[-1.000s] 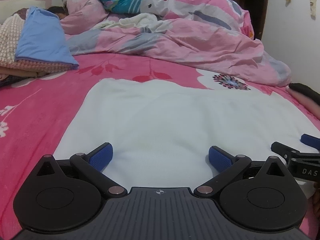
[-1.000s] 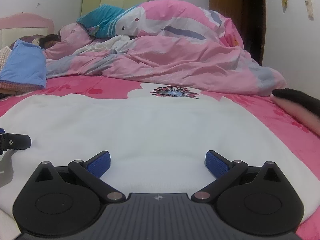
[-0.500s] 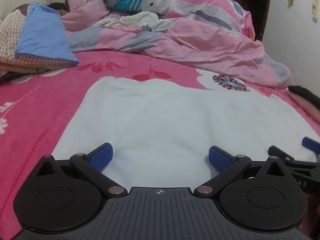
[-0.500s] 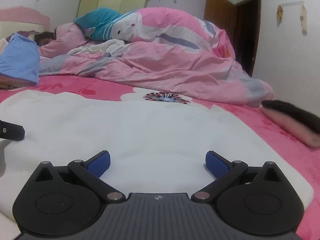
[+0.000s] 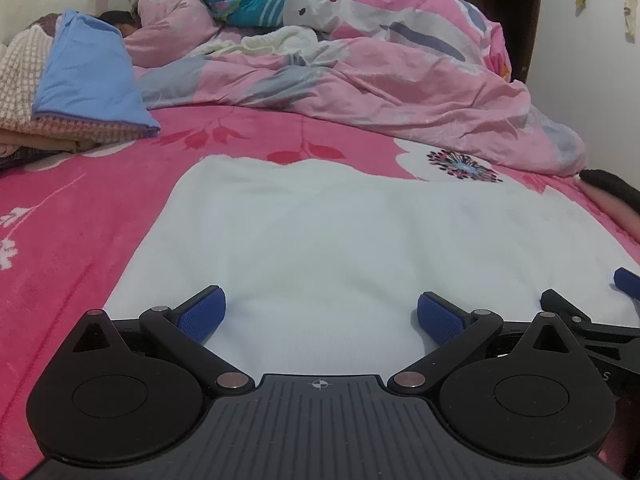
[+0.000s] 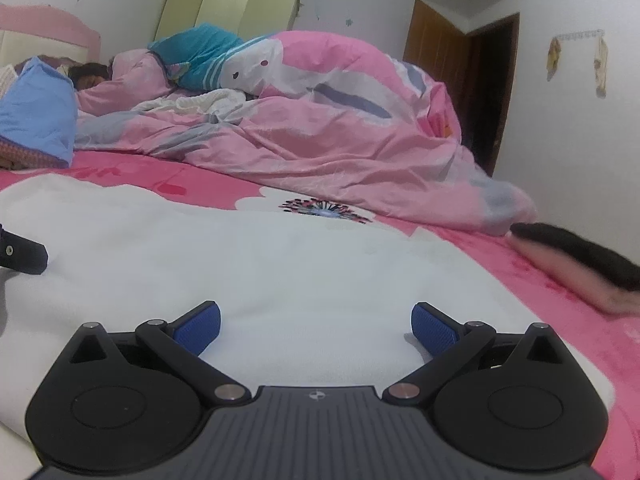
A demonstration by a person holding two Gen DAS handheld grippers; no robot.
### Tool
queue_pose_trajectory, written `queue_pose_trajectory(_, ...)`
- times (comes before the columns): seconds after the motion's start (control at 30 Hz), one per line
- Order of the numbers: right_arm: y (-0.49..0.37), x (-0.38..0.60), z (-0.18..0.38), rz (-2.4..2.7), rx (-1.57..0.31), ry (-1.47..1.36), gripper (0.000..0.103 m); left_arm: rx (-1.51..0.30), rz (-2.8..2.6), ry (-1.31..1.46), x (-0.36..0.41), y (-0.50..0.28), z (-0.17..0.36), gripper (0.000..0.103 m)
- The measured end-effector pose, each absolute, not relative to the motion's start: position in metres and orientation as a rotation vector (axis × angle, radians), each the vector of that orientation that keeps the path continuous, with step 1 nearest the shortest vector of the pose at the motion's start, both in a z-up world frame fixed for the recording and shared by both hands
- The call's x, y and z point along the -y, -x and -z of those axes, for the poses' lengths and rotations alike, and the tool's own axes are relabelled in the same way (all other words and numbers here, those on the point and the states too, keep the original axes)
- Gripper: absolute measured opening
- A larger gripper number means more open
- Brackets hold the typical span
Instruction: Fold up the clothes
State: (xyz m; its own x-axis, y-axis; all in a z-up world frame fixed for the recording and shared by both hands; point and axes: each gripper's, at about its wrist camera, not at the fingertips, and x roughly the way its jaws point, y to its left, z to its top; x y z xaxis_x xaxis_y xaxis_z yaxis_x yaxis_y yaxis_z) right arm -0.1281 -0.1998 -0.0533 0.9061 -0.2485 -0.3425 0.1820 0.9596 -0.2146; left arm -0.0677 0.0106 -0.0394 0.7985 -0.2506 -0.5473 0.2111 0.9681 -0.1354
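White garment (image 5: 360, 248) lies flat on the pink bedsheet (image 5: 80, 208), filling both views from 6 to 12 o'clock. Left gripper (image 5: 319, 314) and right gripper (image 6: 316, 322) both spread wide, holding nothing. Over the last second both have eased lower onto the near hem; likely a two-corner pinch is next.

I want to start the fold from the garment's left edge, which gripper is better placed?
Left, probably. The open left gripper sits over the flat white cloth garment, whose left edge lies just beside it. The open right gripper sits further right.
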Motion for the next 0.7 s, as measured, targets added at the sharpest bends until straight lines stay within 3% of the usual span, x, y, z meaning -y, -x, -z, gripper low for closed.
queue_pose_trajectory(0.37, 0.081, 0.219, 0.038, 0.141, -0.543, 0.077, 0.103, -0.589, 0.243, 0.056, -0.008, 0.069, 0.041, 0.103)
queue_pose_trajectory(0.7, 0.082, 0.219, 0.041, 0.147, -0.533, 0.058, 0.103, -0.587, 0.241, 0.05, -0.007, 0.069, 0.041, 0.103)
